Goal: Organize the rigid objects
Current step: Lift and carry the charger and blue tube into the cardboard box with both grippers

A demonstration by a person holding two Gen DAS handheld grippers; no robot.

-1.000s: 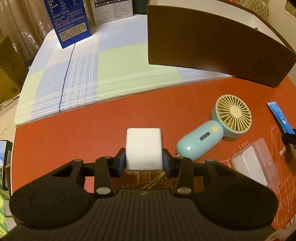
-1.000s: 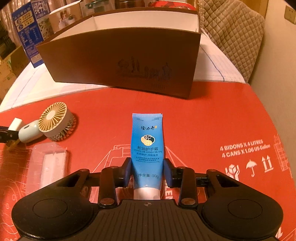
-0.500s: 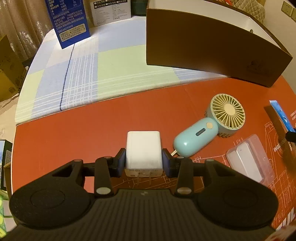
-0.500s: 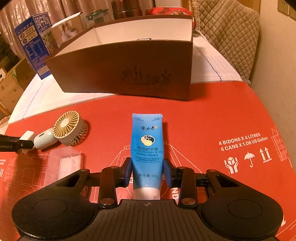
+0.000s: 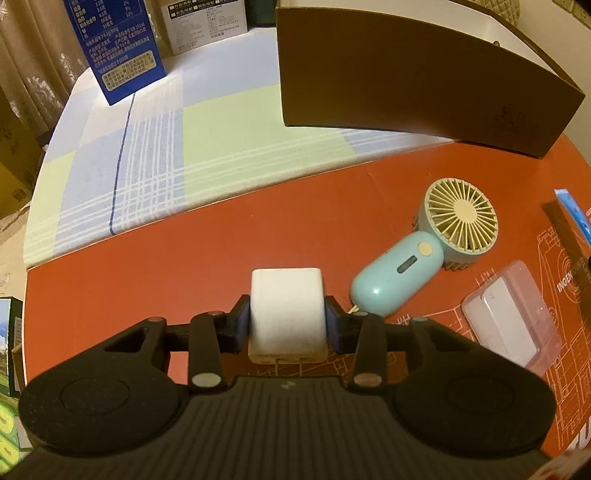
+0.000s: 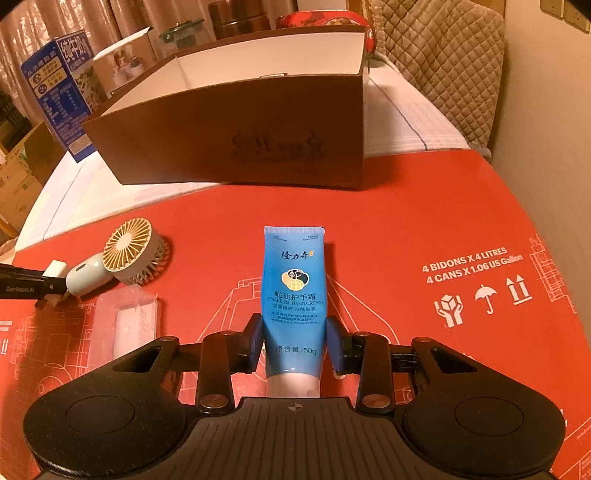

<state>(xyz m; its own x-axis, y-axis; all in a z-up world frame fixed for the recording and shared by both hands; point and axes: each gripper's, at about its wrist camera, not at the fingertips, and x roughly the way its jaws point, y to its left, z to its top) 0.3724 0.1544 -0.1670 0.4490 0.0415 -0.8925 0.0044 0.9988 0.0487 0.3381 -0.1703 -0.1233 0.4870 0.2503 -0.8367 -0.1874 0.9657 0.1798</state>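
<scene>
**Both grippers loaded, brown box open behind them**

The red printed cardboard sheet (image 6: 424,221) covers the near part of the table, with a checked cloth (image 5: 155,147) beyond it. On their boundary stands the largest container, an open brown box (image 6: 236,147) with a white lining; the part of its inside that shows from the right wrist view holds nothing, though its floor near the front wall is hidden. Behind it are a blue carton (image 5: 118,44) and a white carton (image 5: 207,22), both standing upright on the cloth.

Lying on the red sheet, in front of the box, is a mint handheld fan (image 5: 424,258) with a cream grille. Just beside it sits a small clear plastic case (image 5: 513,314), lid closed, with a white block visible inside.

The right gripper (image 6: 295,343) is clamped narrowly on a blue hand cream tube (image 6: 293,288), cap end toward the camera, crimped end pointing at the box. The left gripper (image 5: 288,325) pinches a white charger block (image 5: 286,306) between its pads, prongs toward the camera, just beside the fan's handle.
</scene>
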